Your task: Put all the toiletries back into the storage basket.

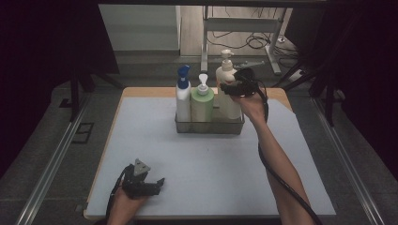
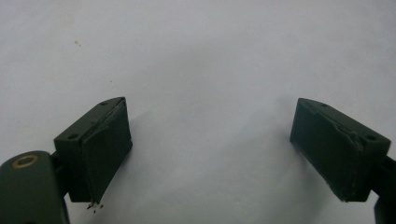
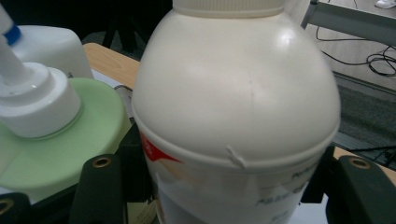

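Bottles number 3, all standing upright in 1 metal basket at the far middle of the table: a white spray bottle with a blue trigger head at the left, a green pump bottle in the middle, and a cream pump bottle at the right, the tallest of the 3. They stand side by side, close together.

Tools number 2, 1 in each hand. The right tool is at the cream pump bottle, level with its shoulder; in the right gripper view the bottle's body sits squarely between the 2 jaws, which stand about half open on either side of it. The jaw tips are hidden behind the bottle's curve, so whether the pads press on it or merely flank it I cannot tell. The bottle stays seated in the basket.

The left tool rests low at the near left of the table, well apart from the basket. Its jaws are spread wide — the left gripper view shows bare pale table surface between them and nothing held.

Cut off or unclear: the cream bottle's pump head runs out of the top of the right gripper view, its label text is too blurred to read, and the basket's wall hides the bottles' bases in the high view.
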`<state>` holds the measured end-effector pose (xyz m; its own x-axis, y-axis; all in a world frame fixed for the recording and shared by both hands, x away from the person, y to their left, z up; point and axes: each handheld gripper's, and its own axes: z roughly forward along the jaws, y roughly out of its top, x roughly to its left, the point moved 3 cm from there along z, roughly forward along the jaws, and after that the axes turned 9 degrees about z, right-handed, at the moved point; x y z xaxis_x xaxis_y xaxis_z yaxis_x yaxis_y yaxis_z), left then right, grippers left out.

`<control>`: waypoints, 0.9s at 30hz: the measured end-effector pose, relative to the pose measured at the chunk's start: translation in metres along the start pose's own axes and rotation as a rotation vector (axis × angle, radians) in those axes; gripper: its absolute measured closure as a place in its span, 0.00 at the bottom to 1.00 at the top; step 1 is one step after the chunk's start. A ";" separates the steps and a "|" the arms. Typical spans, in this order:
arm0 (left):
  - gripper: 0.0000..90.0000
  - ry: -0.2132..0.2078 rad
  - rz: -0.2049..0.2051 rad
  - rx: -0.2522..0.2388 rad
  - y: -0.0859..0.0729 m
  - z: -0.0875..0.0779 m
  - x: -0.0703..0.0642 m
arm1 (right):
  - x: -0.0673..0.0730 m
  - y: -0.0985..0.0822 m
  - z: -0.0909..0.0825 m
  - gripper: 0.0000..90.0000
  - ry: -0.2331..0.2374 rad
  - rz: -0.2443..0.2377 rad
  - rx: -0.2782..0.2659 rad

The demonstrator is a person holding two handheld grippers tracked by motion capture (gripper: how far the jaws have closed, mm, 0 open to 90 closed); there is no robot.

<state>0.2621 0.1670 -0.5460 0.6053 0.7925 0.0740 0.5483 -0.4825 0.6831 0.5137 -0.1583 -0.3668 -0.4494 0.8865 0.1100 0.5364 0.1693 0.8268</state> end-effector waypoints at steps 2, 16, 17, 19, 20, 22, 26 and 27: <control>0.13 0.000 0.000 0.000 0.000 0.000 0.000 | -0.001 -0.001 0.003 0.42 -0.003 0.000 -0.001; 0.13 0.001 0.000 0.000 0.000 0.000 0.000 | -0.004 -0.017 0.018 0.42 -0.014 -0.011 0.013; 0.13 0.000 0.000 0.000 0.000 0.000 0.000 | -0.004 -0.018 0.018 0.42 -0.013 -0.011 0.015; 0.13 0.000 0.000 0.000 0.000 0.000 0.000 | -0.004 -0.020 0.019 0.42 -0.009 -0.009 0.018; 0.13 0.001 0.000 0.000 0.000 0.000 0.000 | -0.004 -0.021 0.019 0.42 -0.009 -0.009 0.020; 0.13 0.000 0.001 0.000 0.000 0.000 0.000 | -0.005 -0.024 0.019 0.42 -0.004 -0.007 0.025; 0.13 0.001 0.002 0.000 0.000 0.000 0.000 | -0.005 -0.027 0.019 0.42 -0.001 -0.007 0.031; 0.13 0.001 0.000 0.000 0.000 0.000 0.000 | -0.005 -0.029 0.019 0.42 -0.002 -0.006 0.033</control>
<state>0.2621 0.1669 -0.5461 0.6052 0.7925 0.0747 0.5480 -0.4828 0.6831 0.5140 -0.1593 -0.4012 -0.4512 0.8864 0.1038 0.5569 0.1888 0.8089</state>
